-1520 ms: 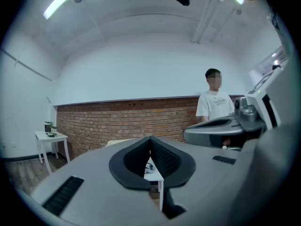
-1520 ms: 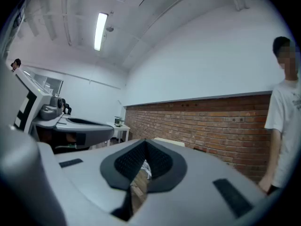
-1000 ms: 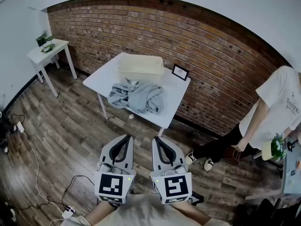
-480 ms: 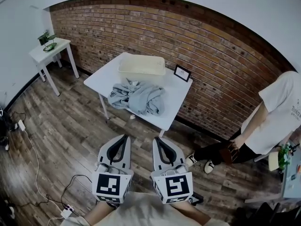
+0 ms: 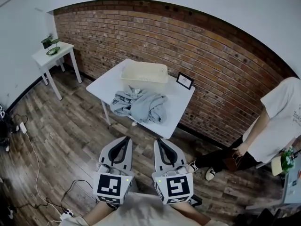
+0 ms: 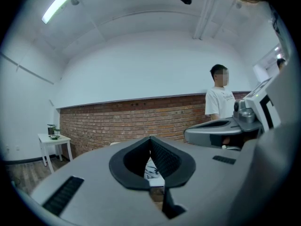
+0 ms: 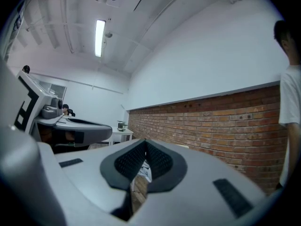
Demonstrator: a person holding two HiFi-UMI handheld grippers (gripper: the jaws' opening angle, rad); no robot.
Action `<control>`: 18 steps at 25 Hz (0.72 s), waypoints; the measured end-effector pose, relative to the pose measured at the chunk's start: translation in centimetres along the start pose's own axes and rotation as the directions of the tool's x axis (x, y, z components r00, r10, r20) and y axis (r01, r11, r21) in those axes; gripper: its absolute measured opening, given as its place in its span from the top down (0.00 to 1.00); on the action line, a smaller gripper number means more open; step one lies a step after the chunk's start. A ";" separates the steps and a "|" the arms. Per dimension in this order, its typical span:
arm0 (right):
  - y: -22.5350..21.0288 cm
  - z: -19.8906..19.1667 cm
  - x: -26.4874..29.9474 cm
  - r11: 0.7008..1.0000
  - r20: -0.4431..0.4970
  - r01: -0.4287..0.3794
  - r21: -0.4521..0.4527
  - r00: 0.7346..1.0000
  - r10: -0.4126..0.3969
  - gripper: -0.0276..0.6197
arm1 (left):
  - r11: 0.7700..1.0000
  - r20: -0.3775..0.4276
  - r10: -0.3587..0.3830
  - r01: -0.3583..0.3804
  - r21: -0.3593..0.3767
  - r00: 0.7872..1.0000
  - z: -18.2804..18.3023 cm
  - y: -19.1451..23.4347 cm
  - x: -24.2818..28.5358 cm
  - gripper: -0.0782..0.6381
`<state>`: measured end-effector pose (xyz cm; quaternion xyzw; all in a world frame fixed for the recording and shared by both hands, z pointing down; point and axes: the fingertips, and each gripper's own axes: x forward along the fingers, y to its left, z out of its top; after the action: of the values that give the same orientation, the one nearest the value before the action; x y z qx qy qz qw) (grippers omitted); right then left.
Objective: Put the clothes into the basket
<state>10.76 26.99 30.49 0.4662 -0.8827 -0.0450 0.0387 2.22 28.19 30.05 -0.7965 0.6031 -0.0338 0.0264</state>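
A heap of grey clothes lies on a white table by the brick wall. Behind the heap on the same table stands a cream basket. My left gripper and right gripper are held side by side low in the head view, well short of the table, over the wooden floor. Both are shut with nothing between their jaws. In the left gripper view a strip of the clothes shows through the gap at the jaws. The right gripper view shows the table only as a sliver past its jaws.
A small picture frame stands at the table's far right corner. A person in a white shirt stands at the right by the wall. A white side table with a plant is at the far left. Cables lie on the floor at the left.
The table with clothes and basket sits slightly lower and further right in the head view than before. The person at the right has shifted. Both grippers stay shut and side by side.
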 end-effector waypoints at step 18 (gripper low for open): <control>-3.7 -3.1 14.0 0.999 -0.070 0.042 0.023 0.997 -0.040 0.95 | 0.998 -0.067 -0.038 0.034 -0.050 0.997 -3.9 8.9 12.7 0.88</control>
<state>6.28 13.22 33.54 0.4860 -0.8715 -0.0187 0.0629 -3.19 13.52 33.51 -0.8061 0.5898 -0.0465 -0.0144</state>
